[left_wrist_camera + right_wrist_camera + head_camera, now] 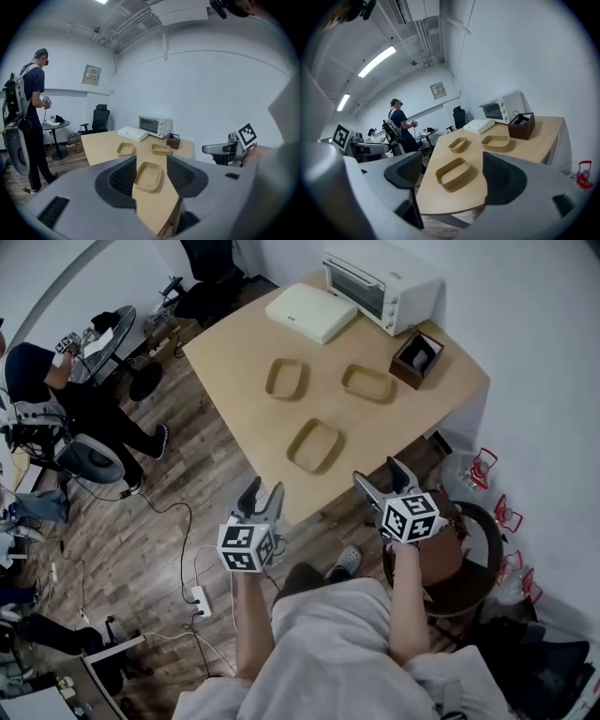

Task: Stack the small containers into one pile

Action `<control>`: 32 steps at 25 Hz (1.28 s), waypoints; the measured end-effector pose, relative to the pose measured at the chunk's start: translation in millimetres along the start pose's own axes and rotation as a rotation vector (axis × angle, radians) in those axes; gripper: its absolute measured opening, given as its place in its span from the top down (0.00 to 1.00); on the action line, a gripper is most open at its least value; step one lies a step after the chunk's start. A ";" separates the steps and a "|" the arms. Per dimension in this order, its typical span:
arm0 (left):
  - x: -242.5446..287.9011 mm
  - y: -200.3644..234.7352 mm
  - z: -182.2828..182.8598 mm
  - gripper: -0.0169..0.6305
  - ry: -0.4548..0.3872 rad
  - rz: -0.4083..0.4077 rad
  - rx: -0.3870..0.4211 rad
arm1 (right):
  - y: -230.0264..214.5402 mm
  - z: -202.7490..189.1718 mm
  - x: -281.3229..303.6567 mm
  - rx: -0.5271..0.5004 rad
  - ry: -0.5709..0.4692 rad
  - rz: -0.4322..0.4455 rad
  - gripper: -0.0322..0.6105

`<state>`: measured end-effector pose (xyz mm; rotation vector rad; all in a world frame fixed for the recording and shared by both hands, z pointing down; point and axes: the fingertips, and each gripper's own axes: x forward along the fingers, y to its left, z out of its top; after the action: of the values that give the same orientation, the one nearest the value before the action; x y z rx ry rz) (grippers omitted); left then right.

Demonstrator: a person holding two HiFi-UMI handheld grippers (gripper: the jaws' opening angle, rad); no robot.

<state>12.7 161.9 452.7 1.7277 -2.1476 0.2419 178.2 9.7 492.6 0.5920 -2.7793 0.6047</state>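
Observation:
Three shallow tan containers lie apart on the wooden table (234, 362): one nearest me (315, 445), one at the far left (286, 378), one at the far right (367, 383). My left gripper (262, 496) hangs open off the table's near edge, nothing between its jaws; its view frames the nearest container (148, 176) beyond them. My right gripper (386, 476) also stands open and empty just short of the near edge, and the same container (453, 172) shows between its jaws at a distance. No container touches either gripper.
A white toaster oven (380, 282), a flat white box (311, 310) and a small dark brown box (418, 358) stand at the table's far side. A brown chair (459, 568) is at my right. Another person (56, 390) stands at a round table, left. Cables cross the floor.

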 end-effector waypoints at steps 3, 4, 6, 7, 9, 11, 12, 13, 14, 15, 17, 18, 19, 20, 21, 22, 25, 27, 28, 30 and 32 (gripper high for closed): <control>7.6 8.6 -4.5 0.67 0.010 0.000 -0.015 | 2.0 -5.5 10.2 0.011 0.018 0.009 0.33; 11.1 11.8 -4.2 0.67 0.012 -0.001 -0.020 | 3.3 -5.8 14.0 0.016 0.020 0.012 0.34; 21.2 17.6 -3.4 0.68 0.016 -0.009 -0.024 | 5.6 -8.9 22.0 0.025 0.029 0.017 0.35; 27.5 20.2 -3.1 0.67 0.020 -0.016 -0.024 | 6.6 -12.3 26.3 0.027 0.037 0.017 0.35; 42.9 25.0 -1.5 0.67 0.026 -0.035 -0.021 | 7.8 -18.7 36.0 0.028 0.056 0.011 0.36; 61.0 28.4 1.8 0.67 0.036 -0.062 -0.012 | 6.2 -21.2 48.0 0.033 0.067 0.001 0.36; 70.6 29.6 3.1 0.67 0.043 -0.078 -0.006 | 4.3 -21.6 54.6 0.040 0.070 -0.005 0.37; 80.3 30.9 3.5 0.67 0.053 -0.095 -0.001 | 2.3 -22.5 61.5 0.049 0.074 -0.012 0.37; 90.2 32.7 2.6 0.67 0.066 -0.113 0.004 | 0.7 -24.2 68.5 0.060 0.078 -0.019 0.37; 100.1 35.2 0.6 0.67 0.084 -0.132 0.009 | -0.4 -26.7 75.6 0.073 0.083 -0.028 0.37; 120.0 40.9 -5.6 0.67 0.126 -0.167 0.023 | -1.7 -32.7 90.6 0.099 0.095 -0.047 0.38; 129.6 43.5 -9.5 0.67 0.150 -0.183 0.030 | -2.0 -36.4 98.2 0.112 0.103 -0.056 0.38; 138.8 46.0 -14.1 0.67 0.175 -0.199 0.035 | -2.1 -40.6 105.5 0.124 0.112 -0.065 0.39; 147.6 48.0 -19.3 0.67 0.202 -0.216 0.039 | -2.1 -45.3 112.4 0.136 0.122 -0.073 0.39; 156.4 49.9 -24.6 0.67 0.228 -0.232 0.044 | -2.4 -50.3 118.7 0.151 0.132 -0.082 0.40; 165.3 51.7 -29.6 0.67 0.253 -0.247 0.049 | -3.0 -55.2 124.7 0.167 0.140 -0.092 0.40; 189.2 57.8 -43.3 0.67 0.314 -0.287 0.053 | -5.5 -70.1 141.2 0.216 0.162 -0.121 0.41; 200.2 60.4 -54.7 0.67 0.355 -0.317 0.057 | -6.2 -81.1 149.6 0.251 0.176 -0.142 0.43; 204.3 60.2 -61.7 0.67 0.378 -0.335 0.060 | -6.9 -86.7 152.5 0.269 0.182 -0.153 0.43; 212.6 58.3 -76.4 0.68 0.424 -0.378 0.071 | -9.8 -97.2 157.3 0.306 0.193 -0.178 0.45; 221.4 57.5 -90.3 0.69 0.467 -0.424 0.089 | -12.4 -107.0 162.1 0.339 0.198 -0.204 0.46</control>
<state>-66.2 7.7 627.2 1.8978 -1.4290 0.5638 54.3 -7.9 641.6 0.8212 -2.4097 1.0352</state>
